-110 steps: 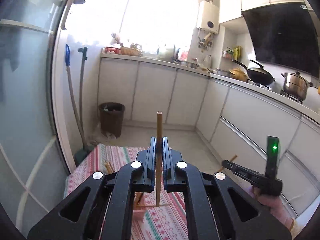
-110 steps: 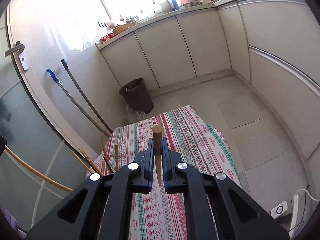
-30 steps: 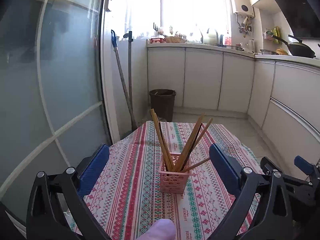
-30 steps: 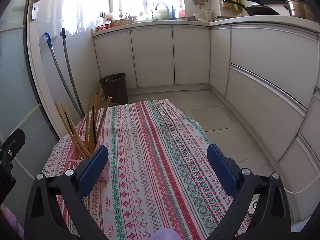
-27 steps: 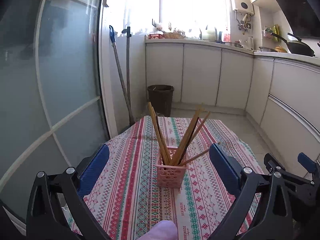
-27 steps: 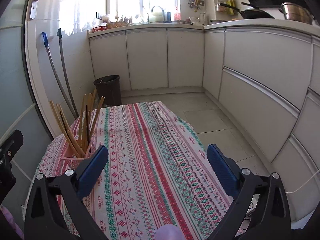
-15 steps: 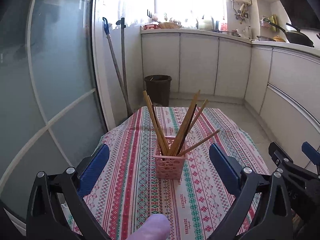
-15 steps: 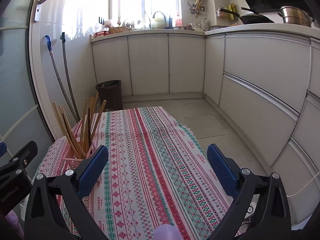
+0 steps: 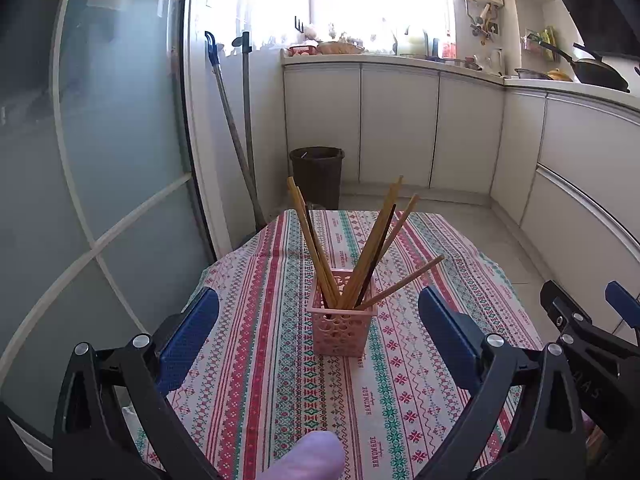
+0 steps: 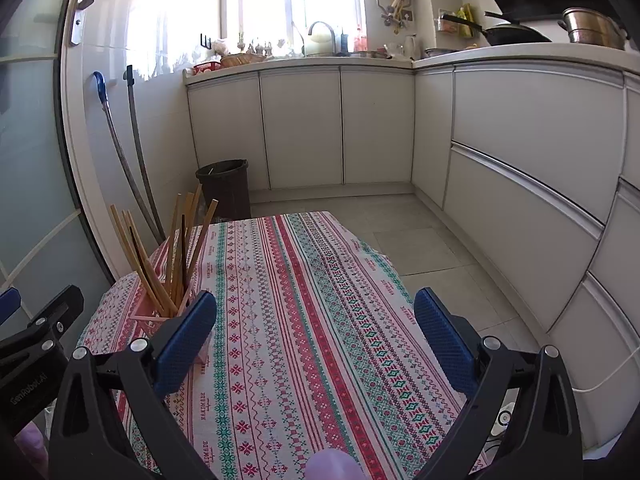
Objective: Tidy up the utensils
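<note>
Chopsticks (image 9: 352, 248) fill basket (image 9: 340, 330); right view half-hides basket.

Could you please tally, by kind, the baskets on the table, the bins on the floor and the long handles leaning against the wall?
Pink basket holding chopsticks: 1
Dark bin: 1
Long handles leaning against the wall: 2
Total: 4

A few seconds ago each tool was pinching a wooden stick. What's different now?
Both were let go: the left tool and right tool are open and pulled back, empty. The chopsticks stand in the pink basket. The striped tablecloth is unchanged.
</note>
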A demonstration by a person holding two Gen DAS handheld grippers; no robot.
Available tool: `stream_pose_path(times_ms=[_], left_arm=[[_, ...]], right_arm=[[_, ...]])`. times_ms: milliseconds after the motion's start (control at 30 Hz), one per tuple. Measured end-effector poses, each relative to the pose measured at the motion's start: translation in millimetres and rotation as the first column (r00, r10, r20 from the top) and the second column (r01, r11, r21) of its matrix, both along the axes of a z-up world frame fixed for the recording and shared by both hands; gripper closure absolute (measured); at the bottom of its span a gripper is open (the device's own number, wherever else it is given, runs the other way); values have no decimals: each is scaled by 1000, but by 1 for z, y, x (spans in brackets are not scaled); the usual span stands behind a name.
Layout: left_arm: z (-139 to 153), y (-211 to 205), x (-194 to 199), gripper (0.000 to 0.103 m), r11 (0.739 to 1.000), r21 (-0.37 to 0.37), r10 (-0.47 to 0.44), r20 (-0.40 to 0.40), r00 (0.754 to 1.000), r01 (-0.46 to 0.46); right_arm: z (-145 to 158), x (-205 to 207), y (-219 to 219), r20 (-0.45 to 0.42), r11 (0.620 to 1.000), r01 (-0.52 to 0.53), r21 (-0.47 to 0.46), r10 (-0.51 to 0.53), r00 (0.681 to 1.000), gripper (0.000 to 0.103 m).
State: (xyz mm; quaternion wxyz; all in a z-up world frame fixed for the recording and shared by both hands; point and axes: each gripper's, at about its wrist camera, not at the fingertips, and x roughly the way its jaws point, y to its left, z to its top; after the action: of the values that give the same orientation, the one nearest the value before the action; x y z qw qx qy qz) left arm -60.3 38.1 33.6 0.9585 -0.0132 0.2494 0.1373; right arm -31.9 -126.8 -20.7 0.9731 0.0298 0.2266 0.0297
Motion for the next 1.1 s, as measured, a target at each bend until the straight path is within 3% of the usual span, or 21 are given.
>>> stream_pose_path(times_ms=[1100], left_arm=[[-3, 3, 1, 7, 1000, 7, 3, -3, 1000, -3]], right_arm=[[-2, 1, 2, -20, 1000, -5, 1, 5, 1000, 7]])
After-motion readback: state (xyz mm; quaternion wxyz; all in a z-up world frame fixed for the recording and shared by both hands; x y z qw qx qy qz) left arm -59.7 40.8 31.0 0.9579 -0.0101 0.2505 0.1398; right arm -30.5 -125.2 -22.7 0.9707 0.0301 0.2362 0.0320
